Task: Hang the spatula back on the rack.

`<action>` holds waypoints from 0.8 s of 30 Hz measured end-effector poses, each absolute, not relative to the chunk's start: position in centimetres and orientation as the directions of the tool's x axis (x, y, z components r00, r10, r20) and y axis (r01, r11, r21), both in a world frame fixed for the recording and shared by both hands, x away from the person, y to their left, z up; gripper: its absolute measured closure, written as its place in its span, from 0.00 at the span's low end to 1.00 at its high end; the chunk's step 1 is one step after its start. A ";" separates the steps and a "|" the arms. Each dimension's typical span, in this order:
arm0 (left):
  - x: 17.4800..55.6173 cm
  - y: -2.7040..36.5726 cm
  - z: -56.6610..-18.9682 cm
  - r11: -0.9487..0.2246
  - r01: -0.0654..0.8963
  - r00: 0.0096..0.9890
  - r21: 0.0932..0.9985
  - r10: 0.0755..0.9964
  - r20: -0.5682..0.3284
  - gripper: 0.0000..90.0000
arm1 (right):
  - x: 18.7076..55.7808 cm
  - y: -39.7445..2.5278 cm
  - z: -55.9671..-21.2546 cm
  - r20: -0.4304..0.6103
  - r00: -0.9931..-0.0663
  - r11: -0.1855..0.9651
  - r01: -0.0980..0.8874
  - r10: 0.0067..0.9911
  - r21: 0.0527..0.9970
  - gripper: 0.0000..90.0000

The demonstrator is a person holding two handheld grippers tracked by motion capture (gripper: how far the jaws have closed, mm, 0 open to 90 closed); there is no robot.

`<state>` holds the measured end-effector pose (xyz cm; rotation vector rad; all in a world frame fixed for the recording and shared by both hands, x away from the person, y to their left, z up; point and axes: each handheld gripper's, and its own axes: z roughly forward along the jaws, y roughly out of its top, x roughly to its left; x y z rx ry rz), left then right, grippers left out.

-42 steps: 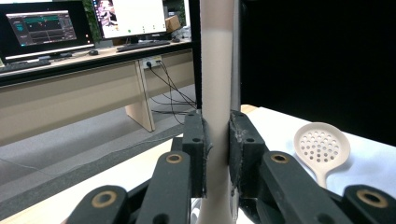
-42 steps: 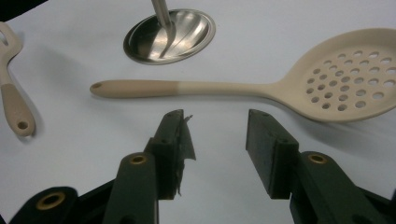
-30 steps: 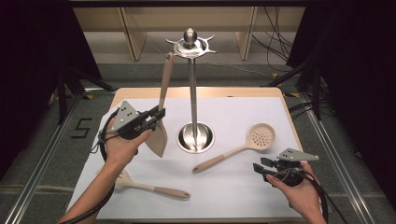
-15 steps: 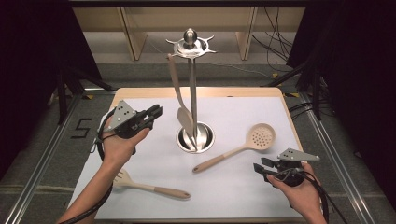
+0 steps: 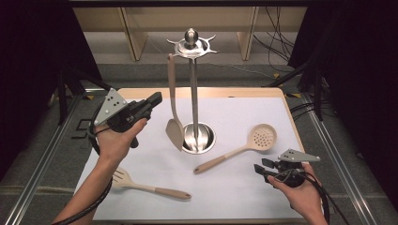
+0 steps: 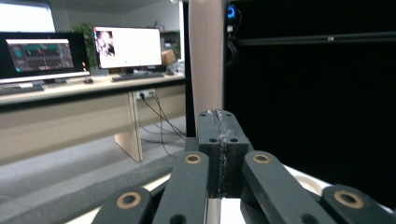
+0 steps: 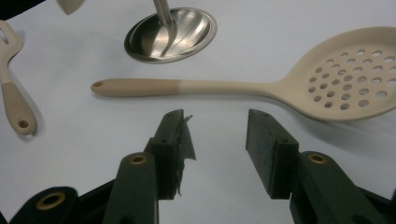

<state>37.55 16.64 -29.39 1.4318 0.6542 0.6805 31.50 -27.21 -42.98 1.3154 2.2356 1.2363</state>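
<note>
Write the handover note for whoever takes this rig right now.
Left hand-held gripper: jaws shut, empty, held in the air left of the stand.
Right hand-held gripper: jaws open, empty, low over the white mat, near the handle of the skimmer.
Done: the spatula hangs from a hook on the metal stand, blade beside the base.
Left: the skimmer lies flat right of the base; the slotted turner lies at the front left. Neither is hung.
Likely next: take the skimmer by its handle with the right hand-held gripper.
</note>
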 end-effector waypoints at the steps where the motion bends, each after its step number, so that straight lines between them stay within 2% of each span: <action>1: 37.7 16.6 -29.0 0.020 -0.033 0.653 0.999 0.758 0.006 0.99 | 31.5 -27.2 -43.0 0.179 -0.554 0.226 0.584 0.813 0.780 0.64; 14: 39.3 14.9 -24.8 0.052 -0.084 0.661 0.995 0.750 0.016 0.99 | 31.6 -27.3 -43.0 0.175 -0.555 0.228 0.580 0.813 0.782 0.64; 24: 39.8 14.2 -23.6 0.057 -0.105 0.662 0.993 0.749 0.027 0.99 | 31.6 -27.3 -43.0 0.176 -0.556 0.228 0.580 0.812 0.782 0.64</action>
